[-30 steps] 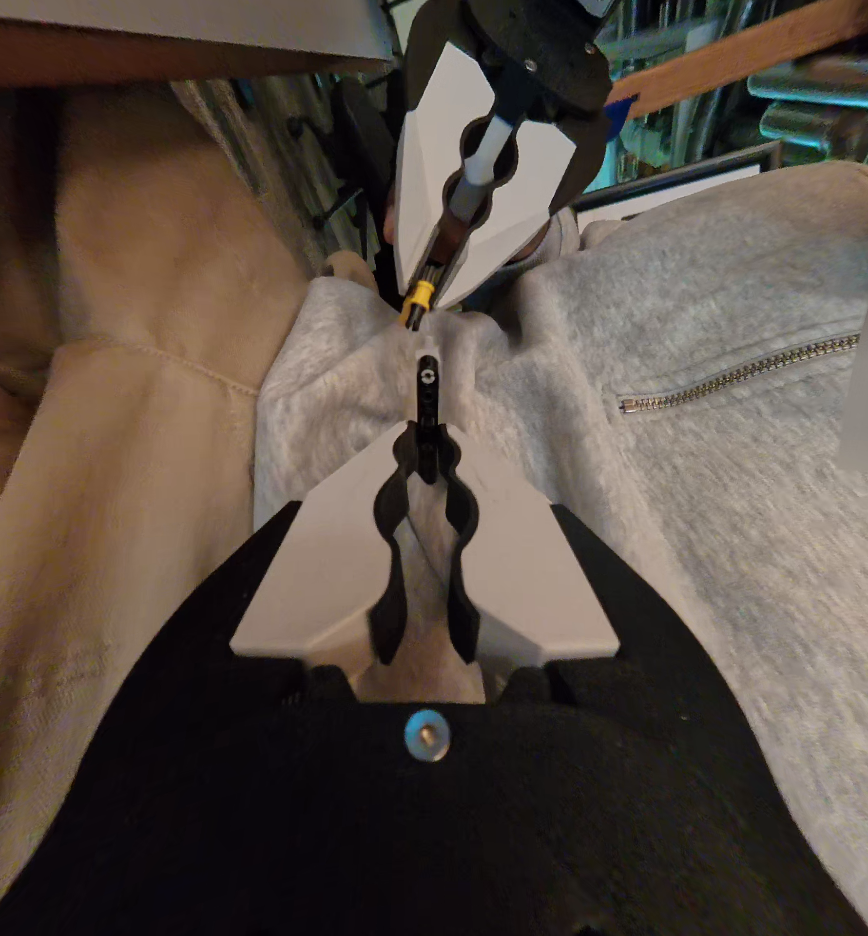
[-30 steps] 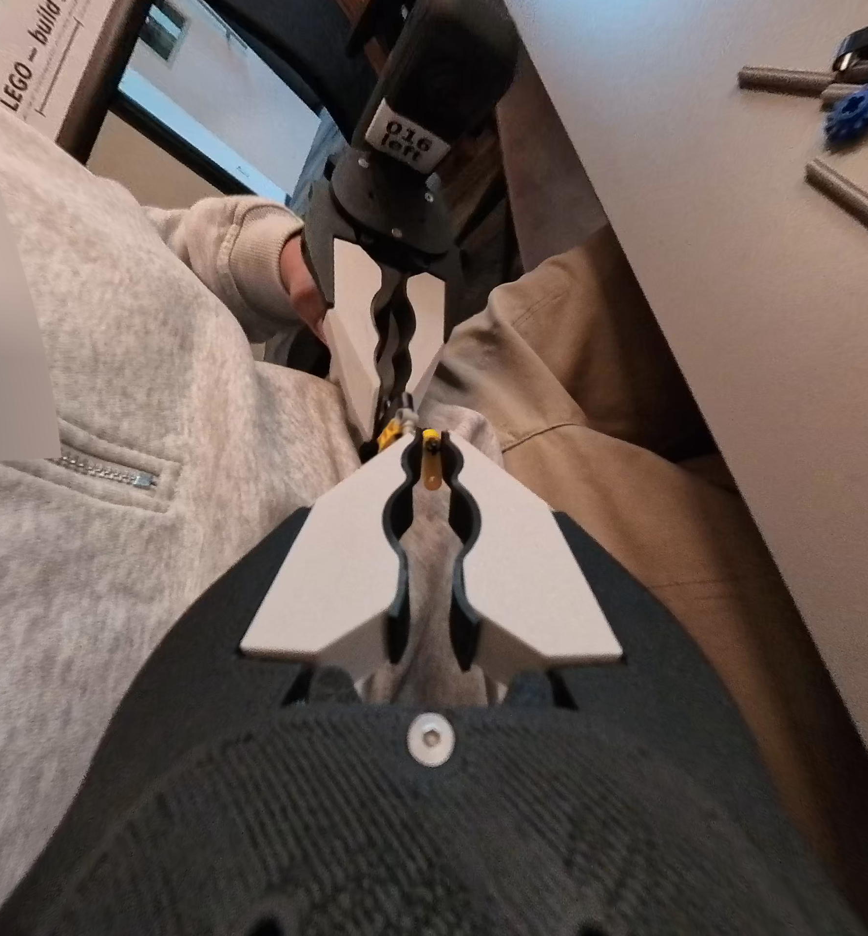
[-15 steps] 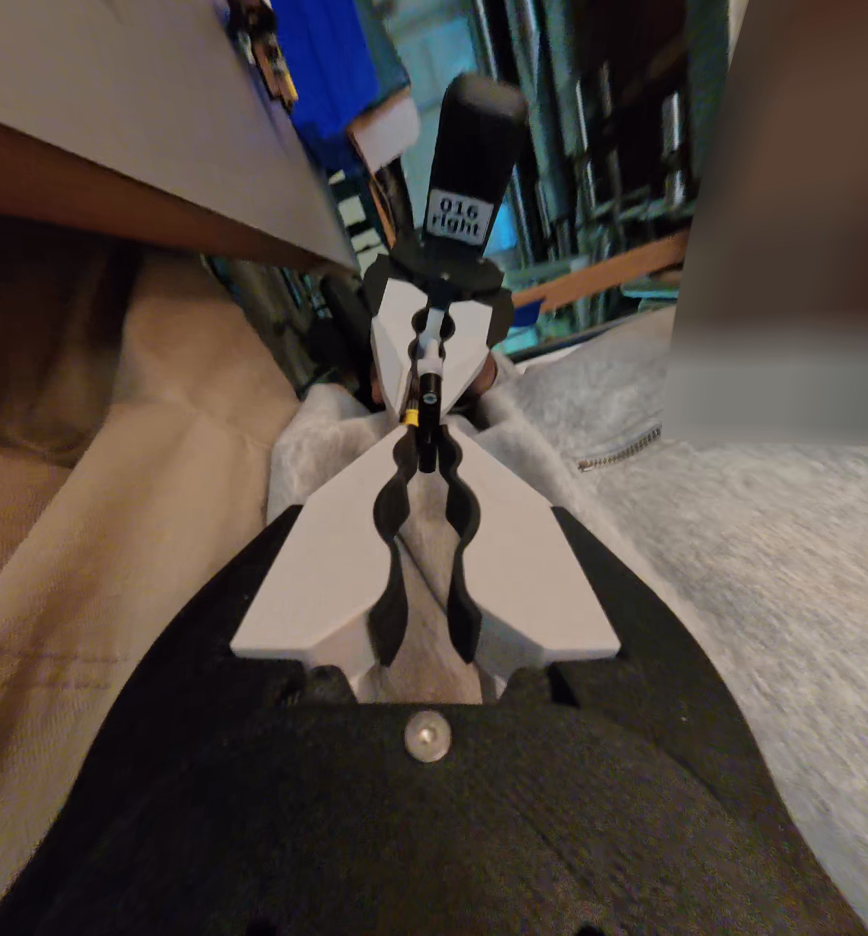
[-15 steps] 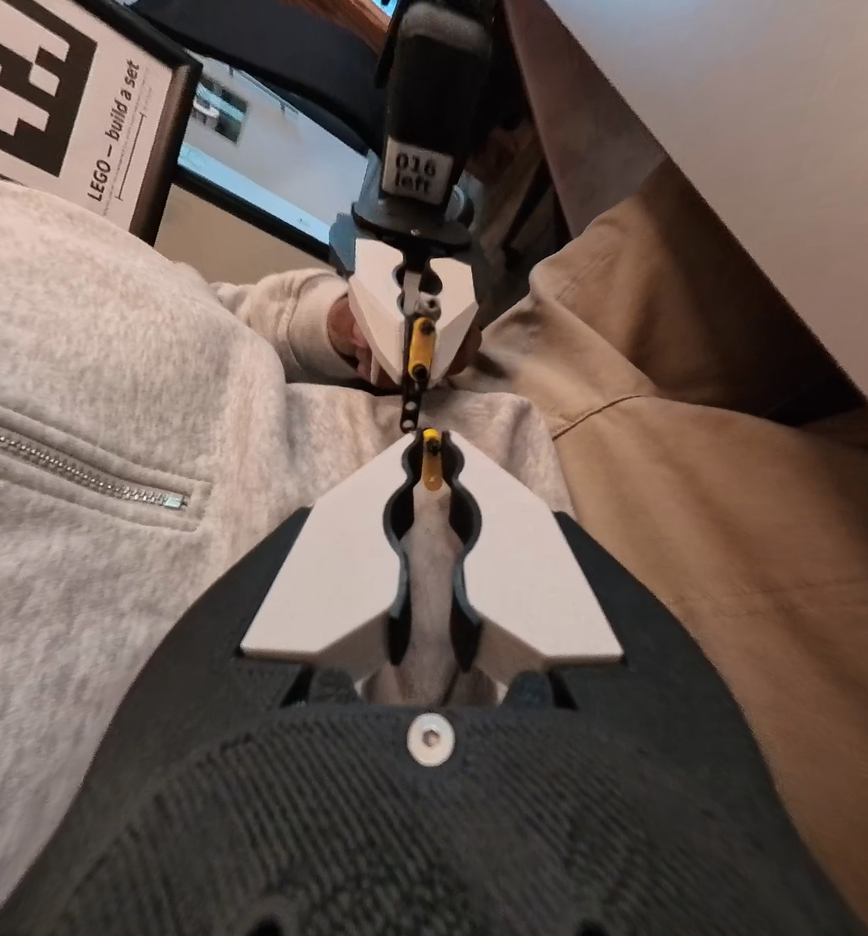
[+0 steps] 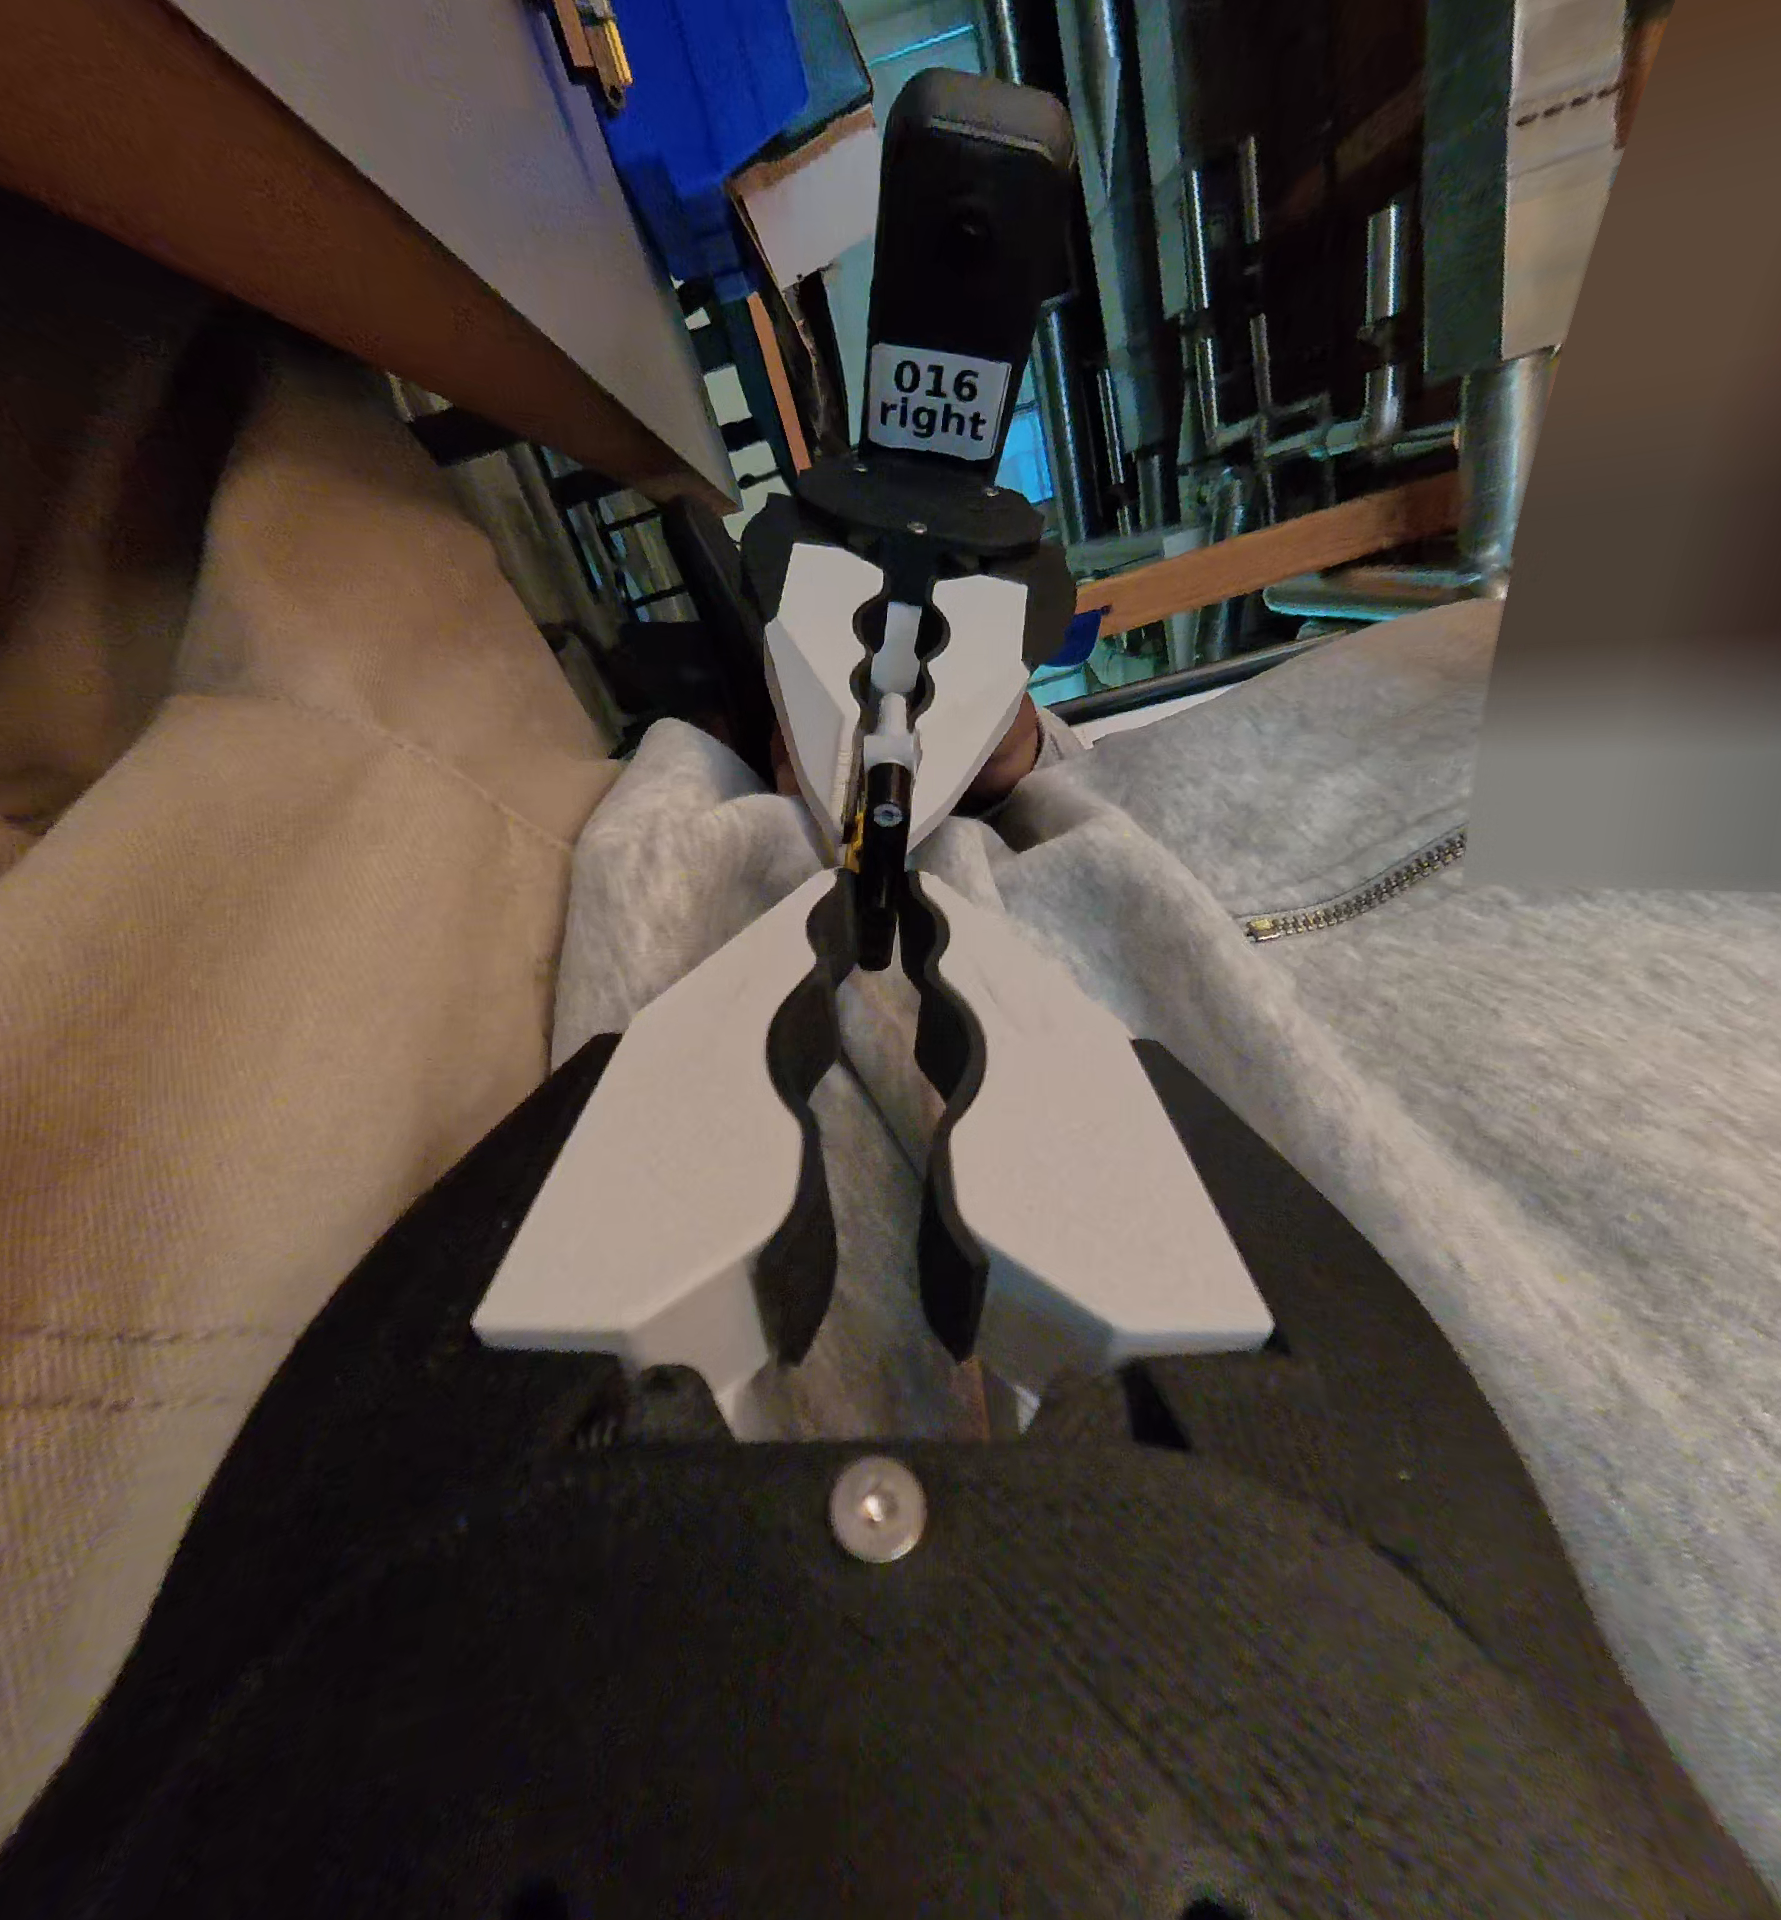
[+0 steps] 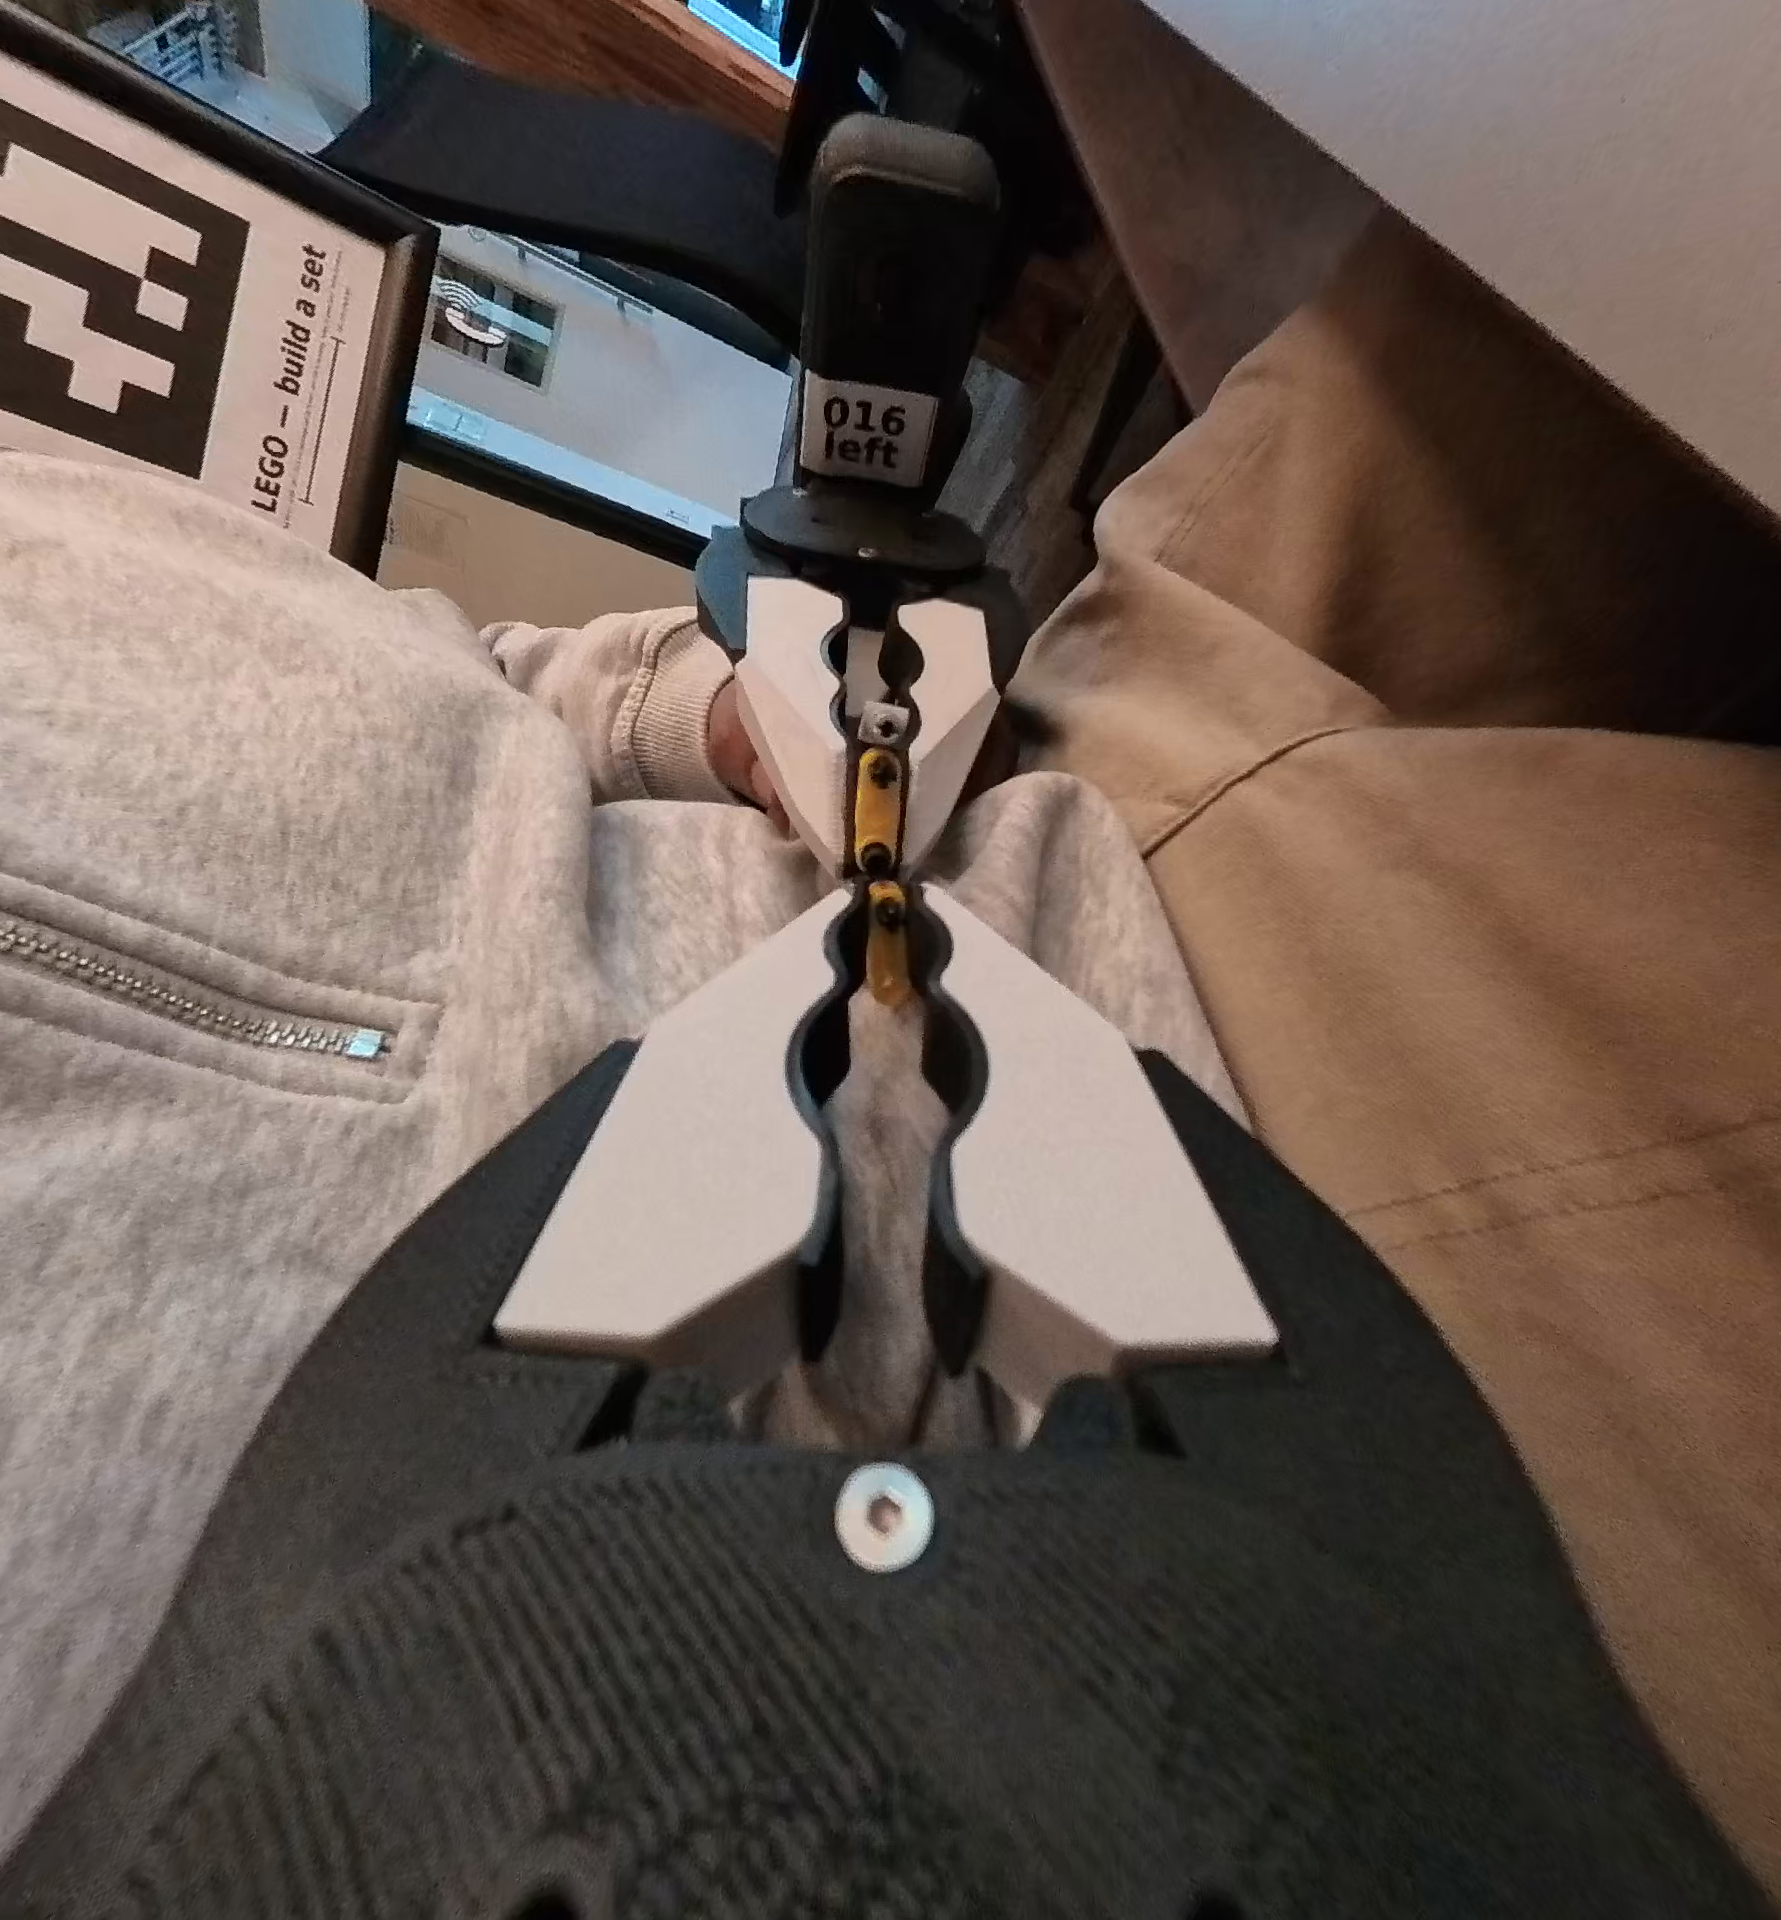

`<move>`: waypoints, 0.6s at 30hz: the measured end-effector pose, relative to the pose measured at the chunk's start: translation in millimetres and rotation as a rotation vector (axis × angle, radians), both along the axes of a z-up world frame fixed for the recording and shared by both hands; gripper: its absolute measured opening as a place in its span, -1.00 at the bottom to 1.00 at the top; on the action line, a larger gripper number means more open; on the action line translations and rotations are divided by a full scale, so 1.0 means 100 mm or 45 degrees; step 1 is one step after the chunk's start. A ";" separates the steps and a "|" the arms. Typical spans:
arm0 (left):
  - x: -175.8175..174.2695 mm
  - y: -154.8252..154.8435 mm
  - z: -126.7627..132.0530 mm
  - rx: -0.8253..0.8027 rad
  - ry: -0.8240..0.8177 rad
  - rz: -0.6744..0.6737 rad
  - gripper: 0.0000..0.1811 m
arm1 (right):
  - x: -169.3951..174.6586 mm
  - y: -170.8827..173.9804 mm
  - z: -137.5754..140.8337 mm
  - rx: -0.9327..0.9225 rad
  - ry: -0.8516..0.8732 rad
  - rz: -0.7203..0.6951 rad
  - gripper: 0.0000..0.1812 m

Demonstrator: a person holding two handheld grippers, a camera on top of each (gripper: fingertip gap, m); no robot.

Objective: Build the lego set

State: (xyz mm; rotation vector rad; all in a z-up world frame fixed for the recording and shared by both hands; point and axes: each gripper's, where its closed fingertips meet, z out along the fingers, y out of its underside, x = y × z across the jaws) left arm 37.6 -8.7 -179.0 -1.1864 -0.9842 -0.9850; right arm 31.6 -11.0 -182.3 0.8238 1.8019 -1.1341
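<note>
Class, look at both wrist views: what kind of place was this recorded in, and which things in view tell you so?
Probably a workshop or lab storeroom. Metal pipes and racking stand behind, a blue bin sits on shelving, and a person works seated at a grey tabletop with a framed marker sign nearby.

Left wrist view: the camera sits behind the left gripper (image 5: 870, 914) and looks forward along its two fingers, low over the lap, with the grey sweatshirt (image 5: 1488, 1143) to its right and the tan trousers (image 5: 190, 987) to its left. Right wrist view: the camera sits behind the right gripper (image 6: 886, 925) and faces the opposite way, so the sweatshirt (image 6: 190, 883) lies left and the trousers (image 6: 1488, 935) right. The two cameras face each other at close range; each shows the other gripper tip to tip with its own, under the table edge (image 5: 512, 343). Shared field: the fingertips' meeting point, the lap, the table underside.
</note>
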 end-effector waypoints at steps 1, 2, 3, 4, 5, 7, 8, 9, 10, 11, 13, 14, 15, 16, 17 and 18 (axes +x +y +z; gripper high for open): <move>0.01 0.00 0.00 -0.002 0.001 -0.001 -0.92 | 0.00 0.00 0.00 0.002 -0.001 0.002 -0.95; 0.02 0.01 0.00 -0.007 0.005 -0.001 -0.92 | 0.01 0.00 0.00 0.004 0.000 0.003 -0.95; 0.02 0.01 -0.01 -0.015 0.011 0.001 -0.92 | 0.01 0.00 0.00 0.011 0.001 0.004 -0.95; 0.02 0.01 -0.01 -0.021 0.018 0.010 -0.92 | 0.01 0.00 0.00 0.015 0.004 0.002 -0.95; 0.02 0.01 -0.01 -0.027 0.024 0.028 -0.92 | 0.01 0.00 0.00 0.019 0.012 -0.008 -0.95; 0.00 0.01 -0.01 -0.039 0.023 0.078 -0.92 | 0.01 0.01 0.01 0.021 0.020 -0.021 -0.95; 0.00 0.01 -0.01 -0.039 0.017 0.097 -0.92 | 0.02 0.00 0.01 0.024 0.016 -0.019 -0.95; 0.00 0.00 -0.01 -0.041 0.012 0.111 -0.92 | 0.01 0.00 0.01 0.026 0.020 -0.020 -0.95; 0.00 0.00 -0.01 -0.045 0.011 0.114 -0.92 | 0.02 0.00 0.01 0.035 0.026 -0.017 -0.95; 0.00 0.00 -0.01 -0.049 0.013 0.120 -0.92 | 0.01 -0.01 0.01 0.041 0.039 -0.014 -0.95; -0.01 0.00 -0.02 -0.047 0.005 0.124 -0.92 | 0.01 -0.01 0.00 0.050 0.066 -0.004 -0.95; 0.00 0.00 -0.02 -0.047 0.003 0.121 -0.92 | 0.02 -0.01 0.00 0.053 0.070 0.004 -0.95; 0.00 0.01 -0.02 -0.050 0.004 0.121 -0.92 | 0.03 0.00 0.00 0.057 0.071 0.014 -0.95; 0.00 0.02 -0.02 -0.054 0.005 0.121 -0.92 | 0.03 0.00 0.00 0.061 0.068 0.024 -0.95; 0.01 0.02 -0.02 -0.054 0.001 0.120 -0.92 | 0.04 0.01 0.00 0.064 0.063 0.033 -0.95; 0.01 0.02 -0.03 -0.045 -0.010 0.130 -0.92 | 0.05 0.01 0.00 0.066 0.060 0.031 -0.95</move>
